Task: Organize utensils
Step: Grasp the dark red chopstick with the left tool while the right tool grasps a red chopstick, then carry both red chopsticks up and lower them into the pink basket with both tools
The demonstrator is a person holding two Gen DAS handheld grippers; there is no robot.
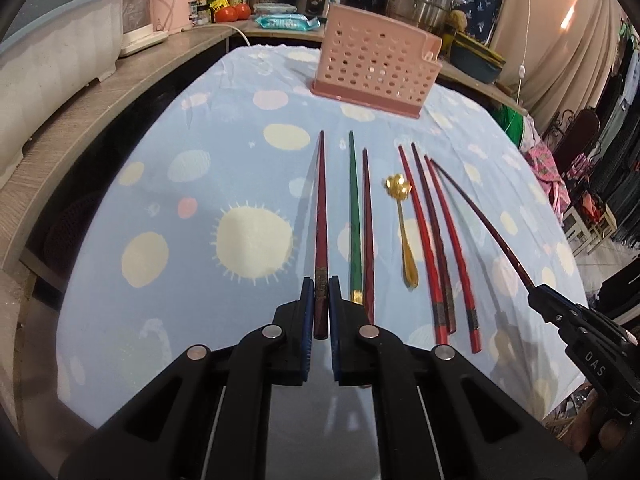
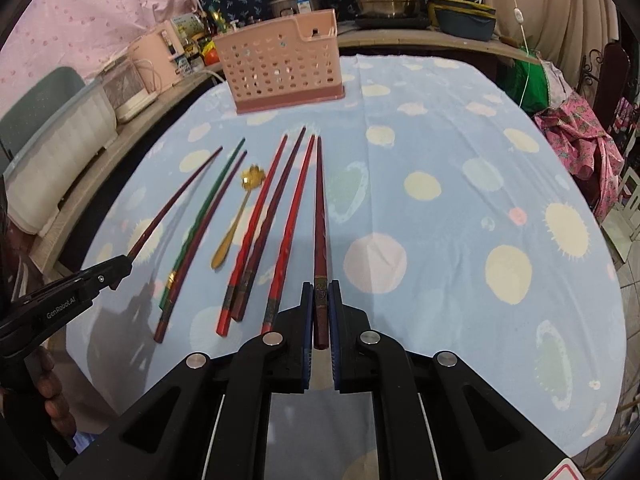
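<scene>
on a blue dotted tablecloth (image 1: 200, 160), a pink perforated utensil holder (image 1: 376, 68) stands at the far end. chopsticks and a gold spoon (image 1: 404, 228) lie in a row. left gripper (image 1: 320, 292) and right gripper (image 2: 320, 296) each pinch one dark red chopstick's (image 1: 321, 208) thick end.

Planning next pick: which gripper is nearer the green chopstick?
Left. Left gripper, holding a dark chopstick, sits beside the green chopstick; right gripper is past the gold spoon and red chopsticks.
</scene>
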